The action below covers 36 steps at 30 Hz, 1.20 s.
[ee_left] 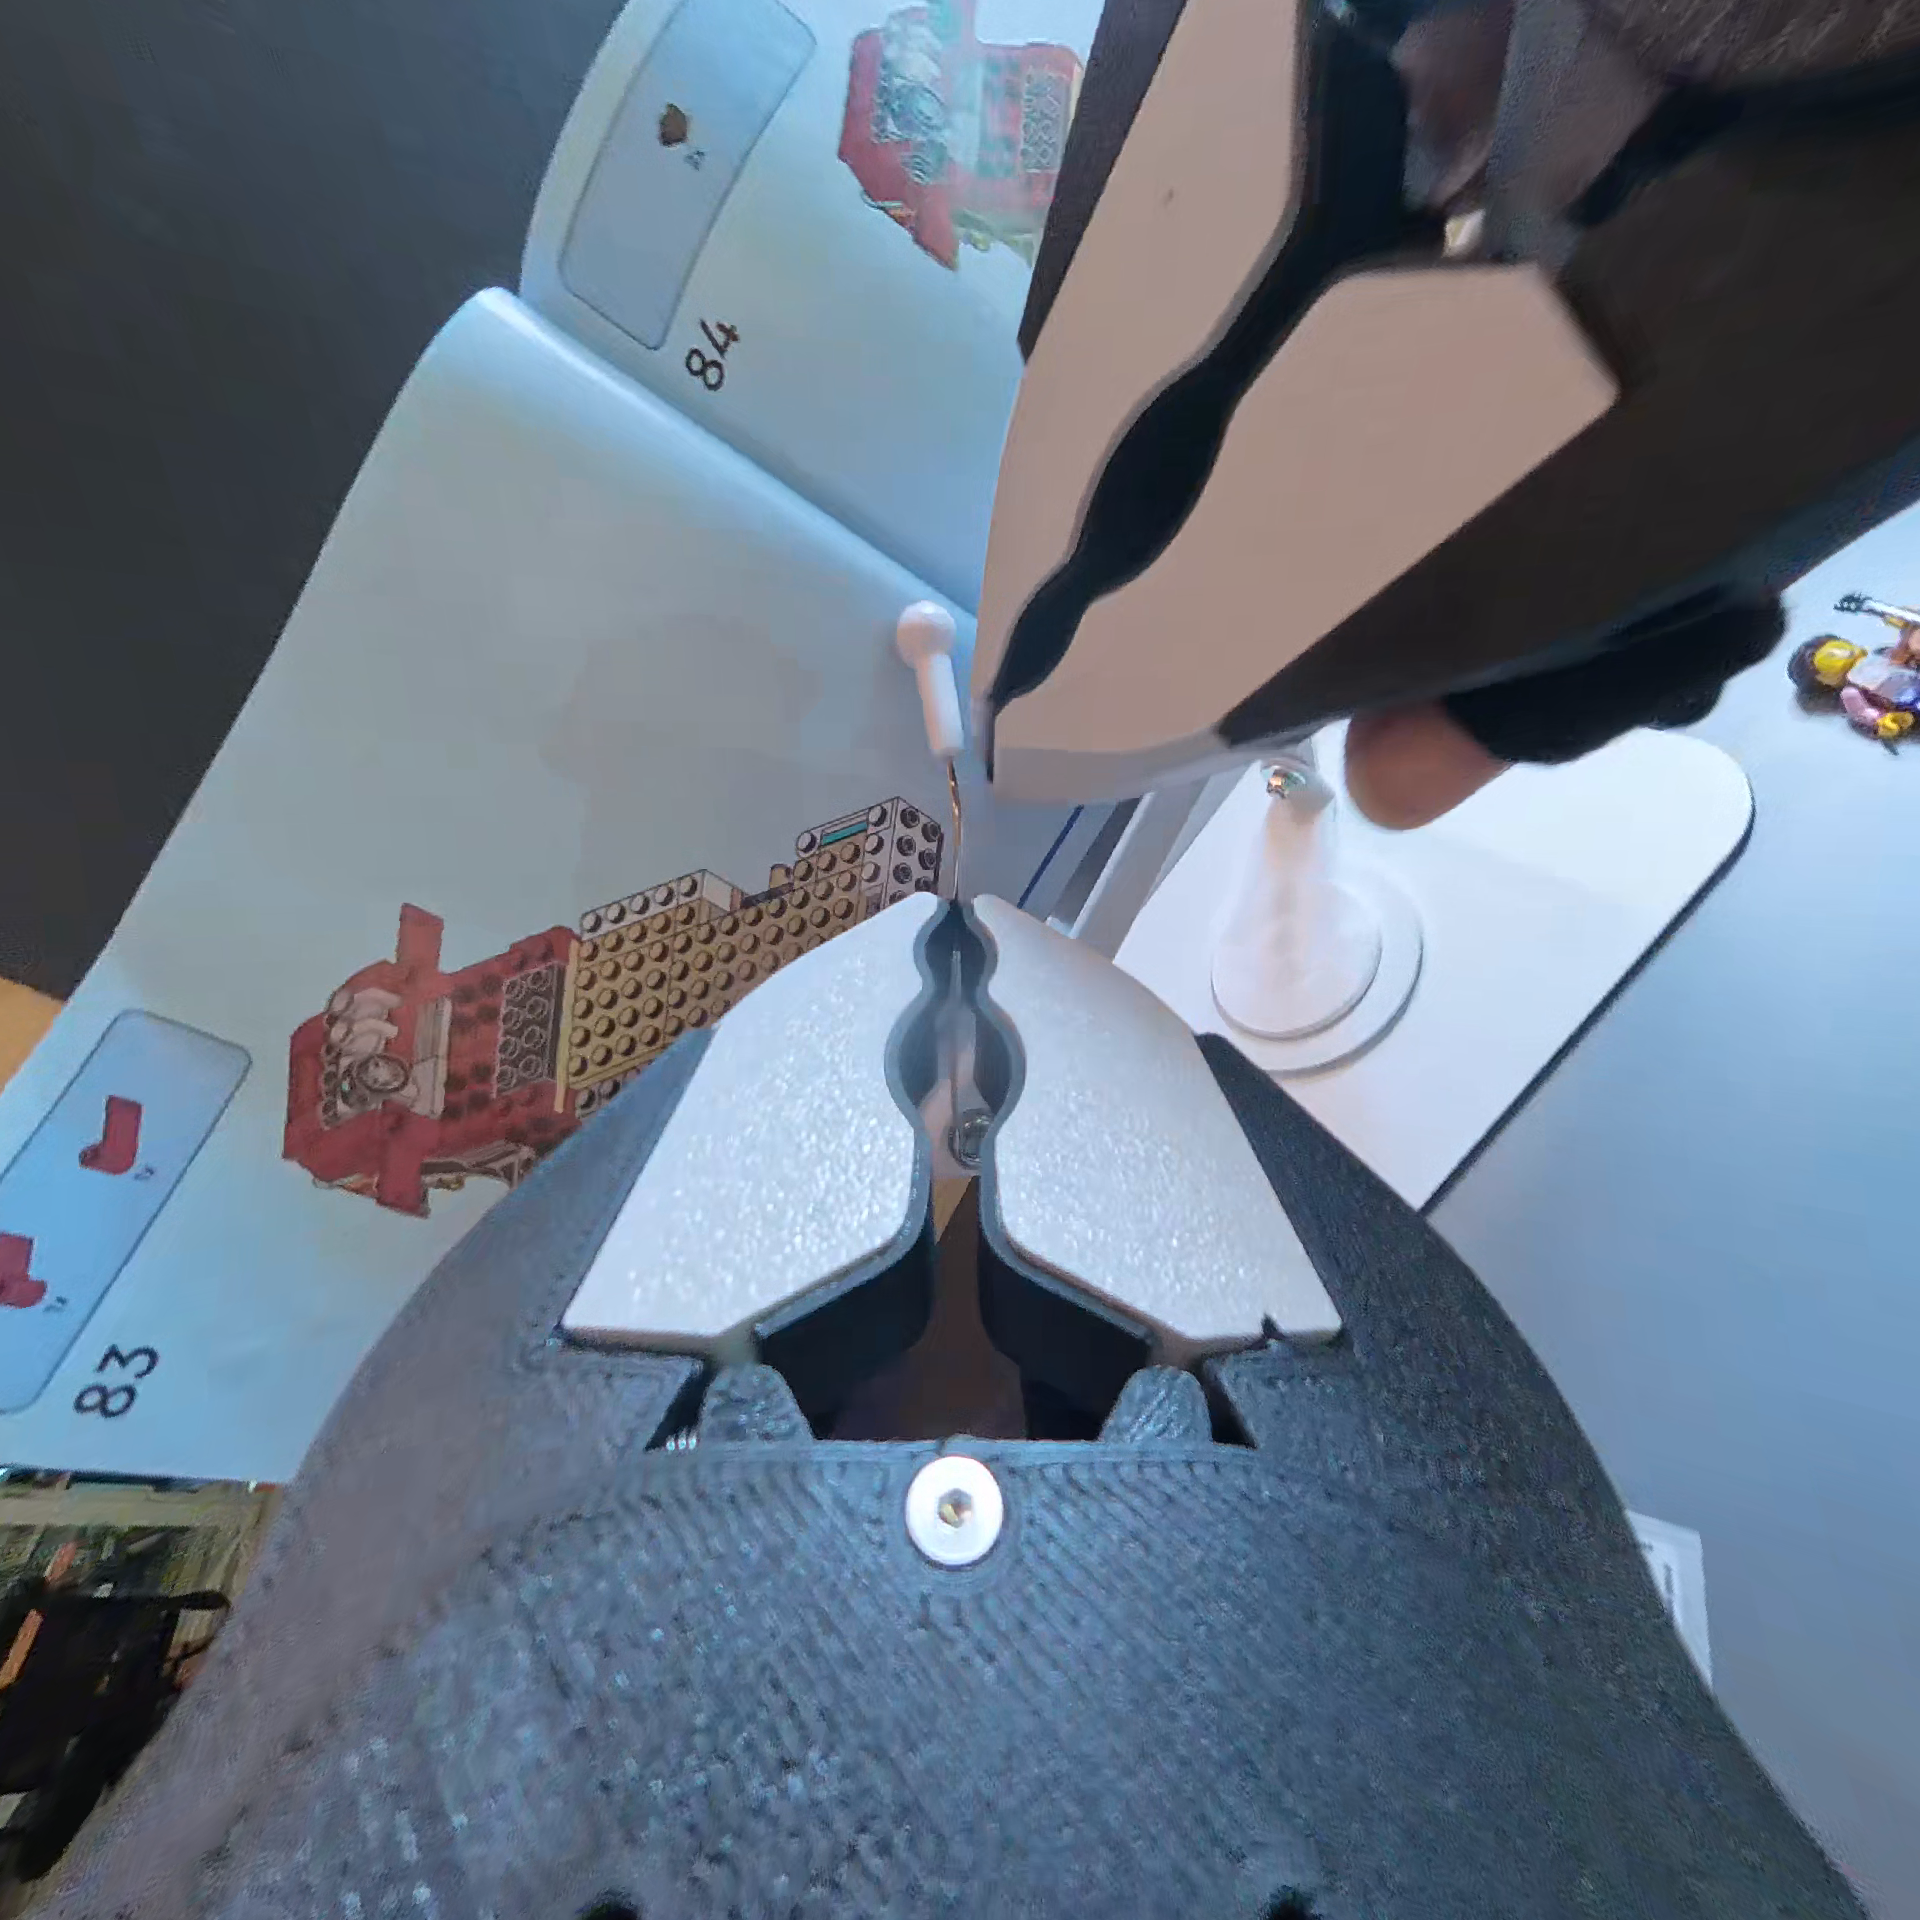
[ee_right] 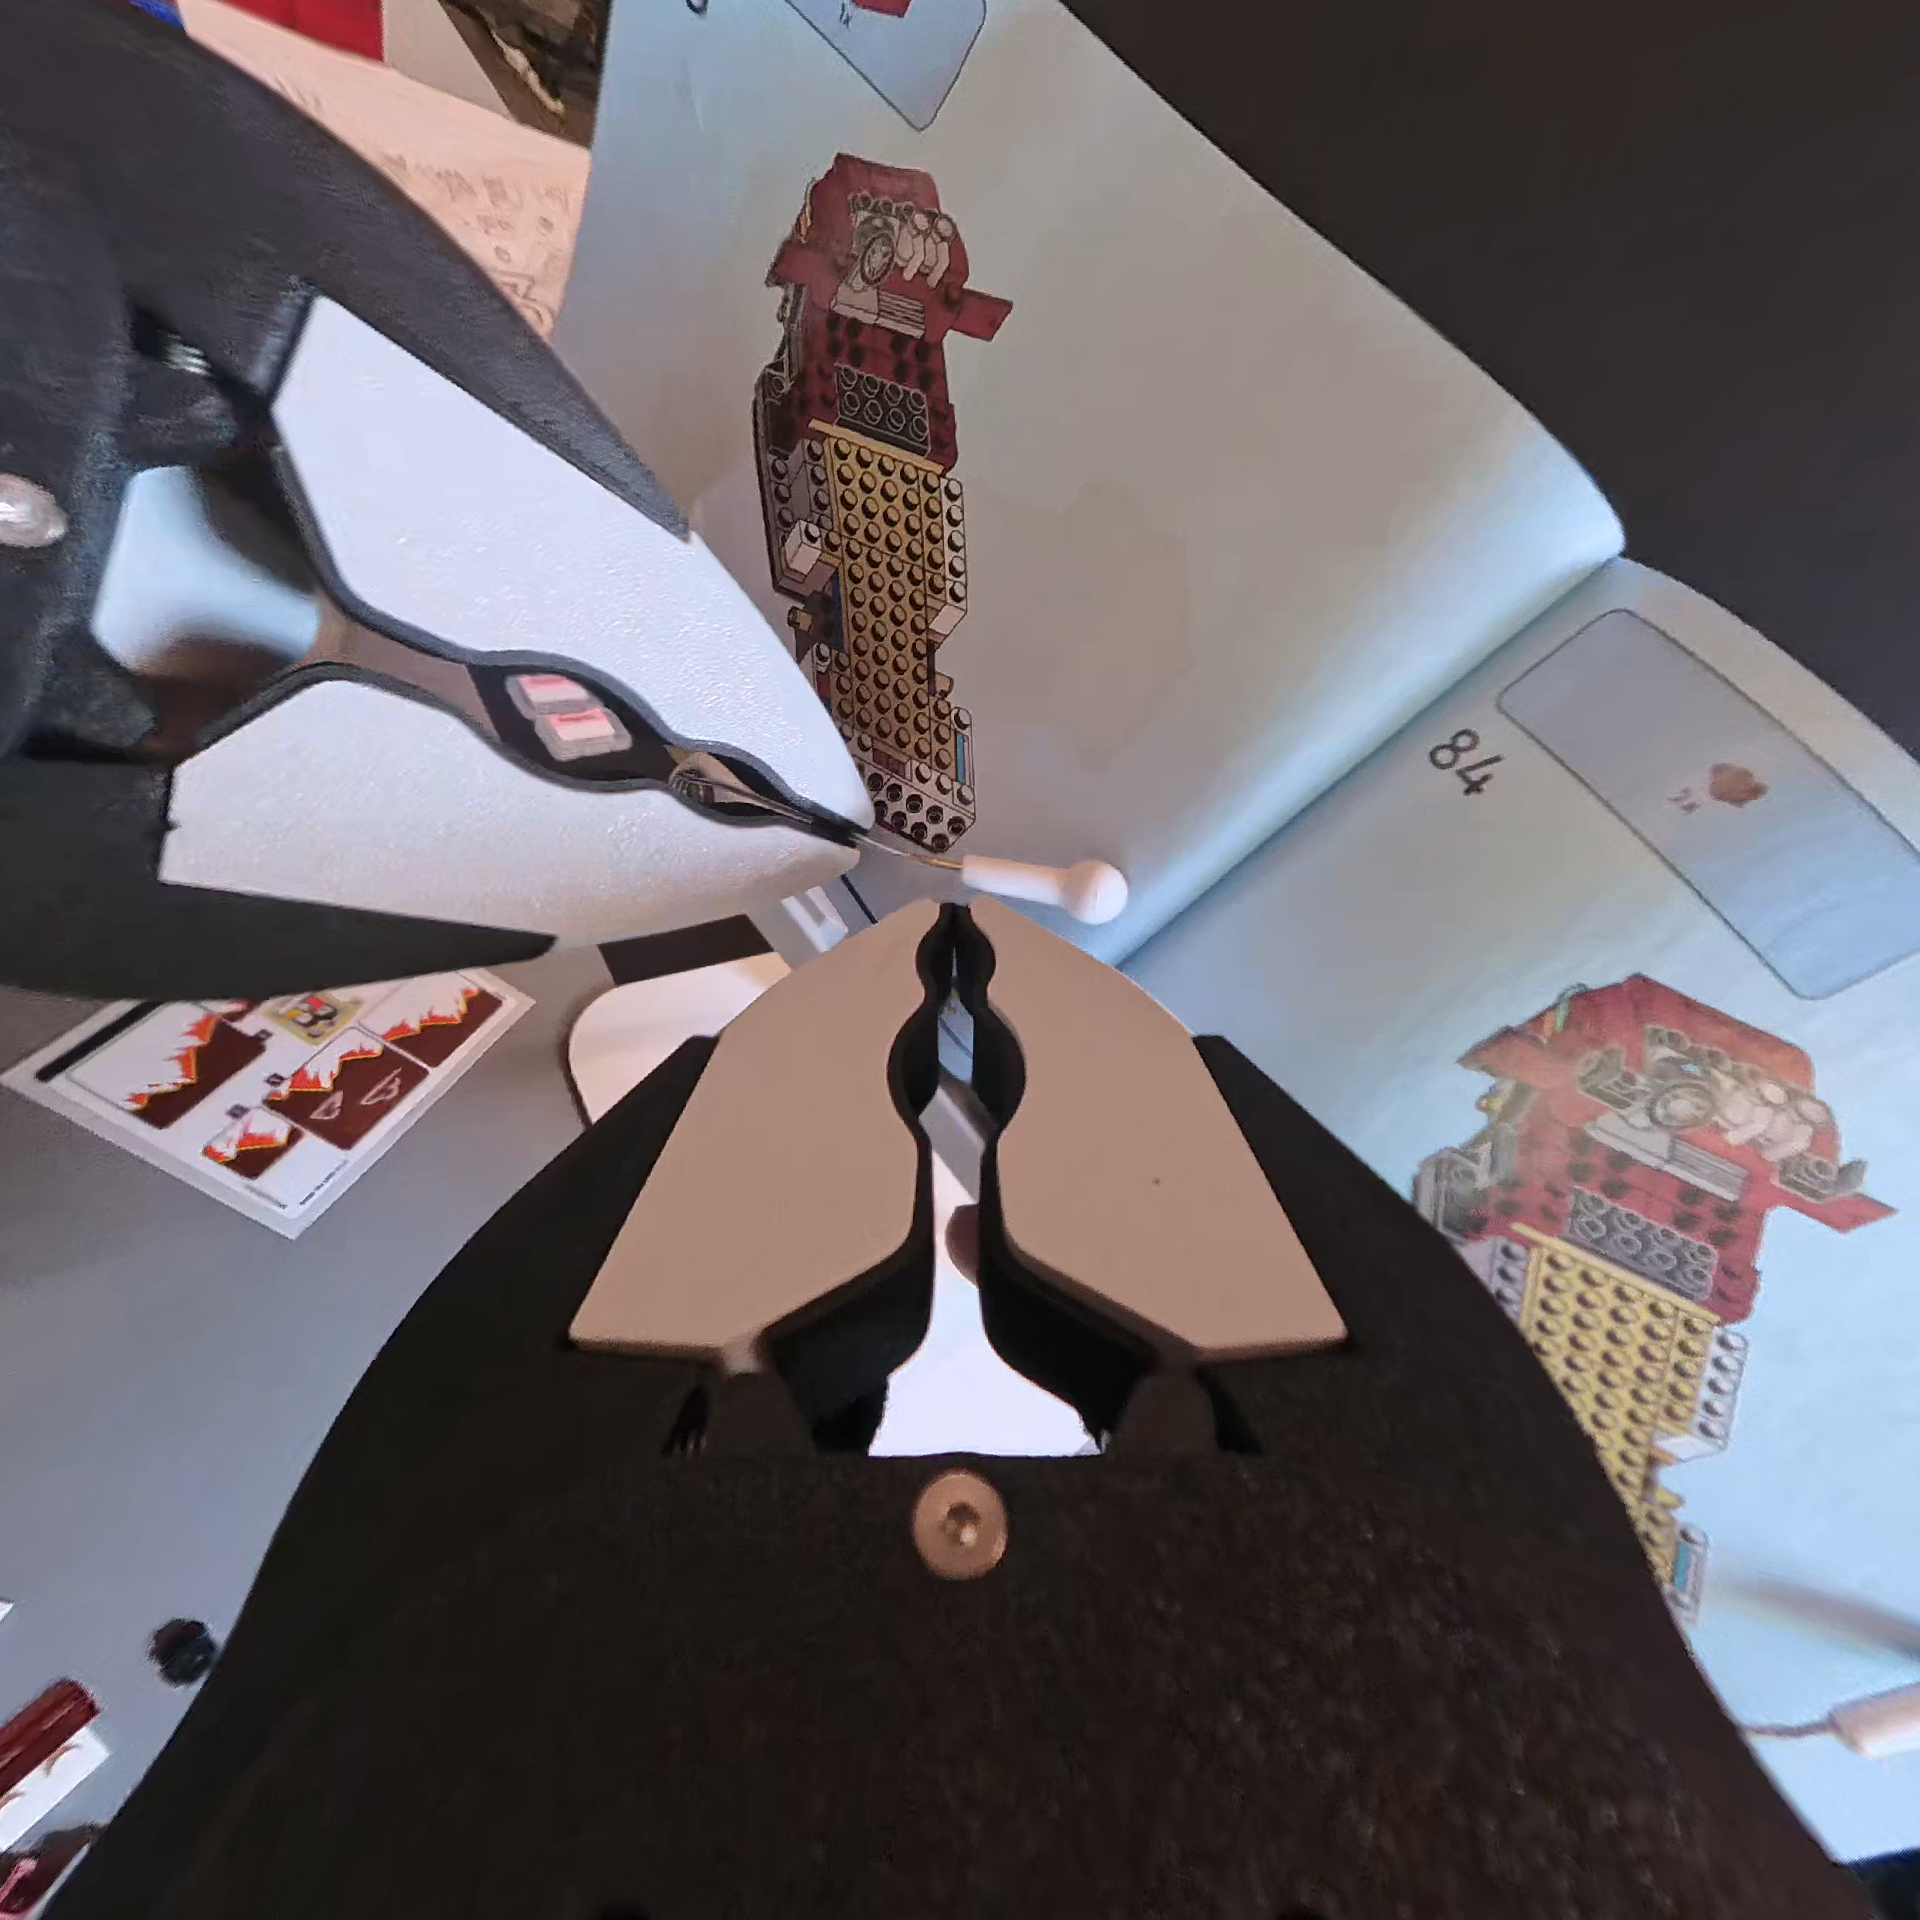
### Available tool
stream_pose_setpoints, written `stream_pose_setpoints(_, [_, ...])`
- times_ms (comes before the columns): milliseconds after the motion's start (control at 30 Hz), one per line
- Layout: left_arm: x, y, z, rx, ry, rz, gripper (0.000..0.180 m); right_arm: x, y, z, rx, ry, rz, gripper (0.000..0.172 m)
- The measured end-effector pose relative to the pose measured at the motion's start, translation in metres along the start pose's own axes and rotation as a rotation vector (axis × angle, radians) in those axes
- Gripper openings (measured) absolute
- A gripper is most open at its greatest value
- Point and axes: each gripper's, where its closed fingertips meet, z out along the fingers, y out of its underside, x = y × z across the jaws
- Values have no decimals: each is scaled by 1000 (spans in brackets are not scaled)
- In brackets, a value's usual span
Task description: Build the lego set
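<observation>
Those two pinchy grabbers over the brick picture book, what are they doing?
A person is working two hand-held grippers above an open building instruction booklet. The left gripper is shut on a thin metal pin with a white knob end, its wire coming out from the closed tips. The right gripper is shut too, tips right beside the pin; whether it grips anything cannot be told. A sticker sheet and a white stand are nearby.

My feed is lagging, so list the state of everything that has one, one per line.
Left gripper: shut on thin metal pin with white knob.
Right gripper: fingers together, nothing seen between them.
Booklet: open, pages curved.
Sticker sheet: flat on table.
</observation>
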Motion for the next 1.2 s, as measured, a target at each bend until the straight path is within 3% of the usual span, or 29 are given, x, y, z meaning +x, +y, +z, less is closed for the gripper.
stream_pose_setpoints(167, [2, -1, 2, 4, 84, -44, 2, 16, 6, -30, 78, 41, 76, 0])
stream_pose_setpoints(300, [3, -1, 3, -21, 95, 122, 2, 47, 28, -56, 79, 131, 152, 5])
stream_pose_setpoints(433, [15, 2, 4, -60, 184, 158, 2, 87, 53, -88, 112, 278, 240, 10])
stream_pose_setpoints(500, [15, 2, 4, -53, 157, 202, 2, 105, 69, -102, 126, 350, 323, 15])
stream_pose_setpoints(567, [15, -6, 1, 2, 154, 65, 9, 114, 84, -109, 131, 369, 412, 21])
stream_pose_setpoints(700, [16, -11, -10, 87, 142, -150, 15, 114, 96, -103, 126, 348, 439, 23])
stream_pose_setpoints(833, [16, -2, -8, 104, 70, -214, 18, 110, 84, -85, 140, 299, 493, 37])
stream_pose_setpoints(1000, [10, 9, 0, 81, 14, -206, 16, 121, 84, -78, 112, 374, 508, 13])
stream_pose_setpoints(1200, [8, 10, 0, 93, 25, -248, 18, 118, 85, -81, 159, 328, 533, 9])
